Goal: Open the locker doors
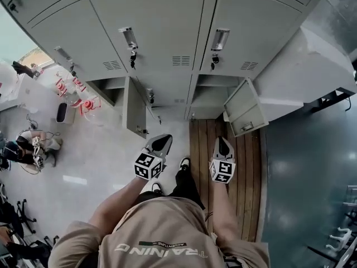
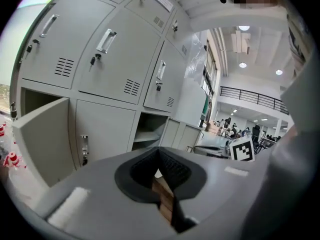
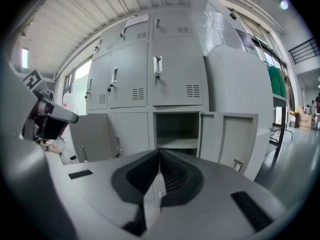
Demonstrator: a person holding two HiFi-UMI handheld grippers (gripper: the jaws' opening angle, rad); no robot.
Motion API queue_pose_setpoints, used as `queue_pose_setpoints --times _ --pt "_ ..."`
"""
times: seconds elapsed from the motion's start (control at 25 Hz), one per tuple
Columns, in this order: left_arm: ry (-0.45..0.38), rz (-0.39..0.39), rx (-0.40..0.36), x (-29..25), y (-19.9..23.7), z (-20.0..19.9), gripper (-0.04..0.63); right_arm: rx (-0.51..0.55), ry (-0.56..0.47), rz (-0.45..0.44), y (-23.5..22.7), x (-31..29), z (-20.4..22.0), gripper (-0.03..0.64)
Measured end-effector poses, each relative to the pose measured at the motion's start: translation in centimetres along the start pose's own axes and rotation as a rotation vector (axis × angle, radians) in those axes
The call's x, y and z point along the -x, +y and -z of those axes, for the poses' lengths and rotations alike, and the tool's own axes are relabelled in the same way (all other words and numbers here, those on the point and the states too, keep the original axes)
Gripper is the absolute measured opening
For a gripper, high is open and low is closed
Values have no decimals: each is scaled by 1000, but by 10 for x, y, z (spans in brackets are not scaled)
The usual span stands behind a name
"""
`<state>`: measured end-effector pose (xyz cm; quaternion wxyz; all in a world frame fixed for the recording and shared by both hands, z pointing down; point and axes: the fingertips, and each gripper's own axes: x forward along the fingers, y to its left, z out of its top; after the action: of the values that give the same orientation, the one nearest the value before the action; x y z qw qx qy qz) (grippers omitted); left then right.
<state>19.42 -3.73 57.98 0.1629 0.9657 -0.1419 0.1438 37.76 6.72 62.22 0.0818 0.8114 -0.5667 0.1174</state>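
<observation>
Grey lockers fill the top of the head view. In the lower row, the left door and the right door stand swung open. The lower door between them is closed. The upper doors are closed, with keys hanging under their handles. My left gripper and right gripper are held side by side in front of the lower row, clear of the doors. Both are shut with nothing between their jaws. The right gripper view faces the open right compartment and its door. The left gripper view shows the open left door.
A strip of wooden flooring lies under the right gripper, with the person's shoes below the grippers. A large white cabinet stands beside the lockers on the right. Red objects and seated people are at the left.
</observation>
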Motion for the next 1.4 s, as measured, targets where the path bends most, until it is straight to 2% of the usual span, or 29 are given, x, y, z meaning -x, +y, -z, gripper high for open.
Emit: queue_pose_setpoints --times 0.2,0.32,0.44,0.64,0.84,1.2,1.4 --pt "-15 -10 -22 87 10 21 6 2 -10 -50 74 64 -18 12" --pt "-30 -19 -16 128 16 35 6 -26 1 -110 116 94 -20 12" --pt "-36 -26 -20 149 17 46 6 -64 30 -200 154 116 -16 12" --pt "-64 -82 10 175 20 43 6 -38 49 -327 204 142 -15 12" --pt "-110 -119 -6 191 6 24 6 -55 13 -403 219 156 -36 12" --pt "-110 -139 -19 195 -4 21 6 -27 -26 -465 225 159 -51 12" --pt "-119 -127 -39 199 -13 16 6 -15 -51 -464 223 161 -60 12"
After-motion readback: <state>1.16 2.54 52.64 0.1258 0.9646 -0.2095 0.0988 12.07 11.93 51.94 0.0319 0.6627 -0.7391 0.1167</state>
